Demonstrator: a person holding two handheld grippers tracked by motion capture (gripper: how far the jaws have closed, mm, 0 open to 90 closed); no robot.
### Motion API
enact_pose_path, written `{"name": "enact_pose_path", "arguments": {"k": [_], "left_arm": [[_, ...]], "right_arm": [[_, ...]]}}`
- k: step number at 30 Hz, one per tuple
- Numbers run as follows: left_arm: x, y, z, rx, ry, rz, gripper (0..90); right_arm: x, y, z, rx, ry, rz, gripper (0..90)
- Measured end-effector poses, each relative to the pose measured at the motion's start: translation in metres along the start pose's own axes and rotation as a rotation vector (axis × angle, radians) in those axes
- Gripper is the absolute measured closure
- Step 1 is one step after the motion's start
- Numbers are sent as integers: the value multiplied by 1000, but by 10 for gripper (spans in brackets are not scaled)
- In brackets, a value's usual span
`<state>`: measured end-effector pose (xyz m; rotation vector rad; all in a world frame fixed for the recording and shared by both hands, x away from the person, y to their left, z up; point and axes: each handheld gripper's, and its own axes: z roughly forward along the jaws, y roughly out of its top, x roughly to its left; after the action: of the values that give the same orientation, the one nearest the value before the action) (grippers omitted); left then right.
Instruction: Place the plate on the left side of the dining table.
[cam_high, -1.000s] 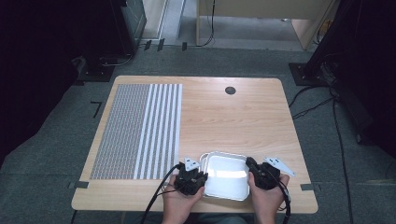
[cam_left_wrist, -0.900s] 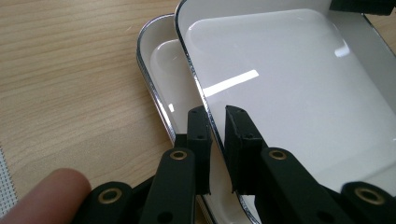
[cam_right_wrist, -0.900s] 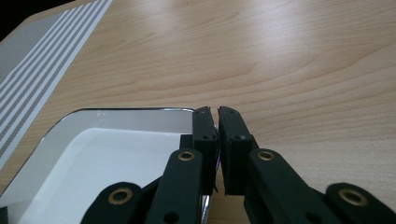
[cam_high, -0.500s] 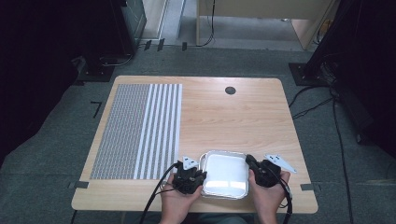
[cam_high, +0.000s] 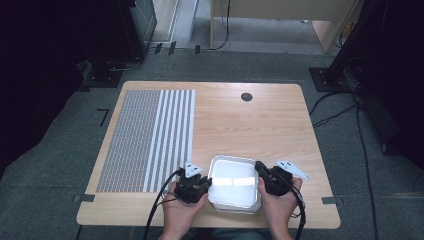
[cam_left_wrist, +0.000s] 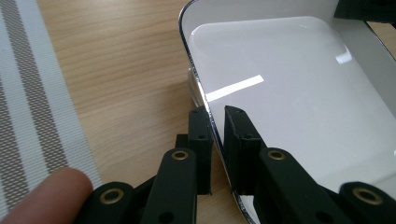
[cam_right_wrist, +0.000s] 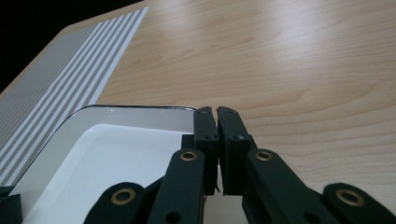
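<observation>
A shallow white tray (cam_high: 234, 159) with a shiny rim is at the table's near edge, between the person's two hands. My left gripper (cam_high: 208, 184) is shut on the tray's left rim; in the left gripper view the jaws (cam_left_wrist: 217, 114) pinch the thin rim of the tray (cam_left_wrist: 289, 93), one inside and one outside. My right gripper (cam_high: 260, 171) is shut on the right rim. In the right gripper view its jaws (cam_right_wrist: 217, 112) are pressed nearly together at the corner of the tray (cam_right_wrist: 116, 144). The tray holds nothing.
A grey-and-white striped placemat (cam_high: 147, 140) covers the left part of the wooden table (cam_high: 250, 125). A small black round grommet (cam_high: 246, 96) sits near the far edge. Cables trail from both grippers over the front edge. Dark carpet surrounds the table.
Both hands and the tray between them have shifted slightly left and away from the front edge. Both grips are unchanged.
</observation>
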<state>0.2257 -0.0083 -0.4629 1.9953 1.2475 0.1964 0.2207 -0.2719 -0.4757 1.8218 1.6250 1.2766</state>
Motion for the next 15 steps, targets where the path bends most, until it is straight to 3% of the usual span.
{"name": "enact_pose_path", "arguments": {"k": [15], "left_arm": [[38, 8, -26, -42, 45, -47, 835]], "right_arm": [[45, 15, 23, -8, 34, -28, 887]]}}
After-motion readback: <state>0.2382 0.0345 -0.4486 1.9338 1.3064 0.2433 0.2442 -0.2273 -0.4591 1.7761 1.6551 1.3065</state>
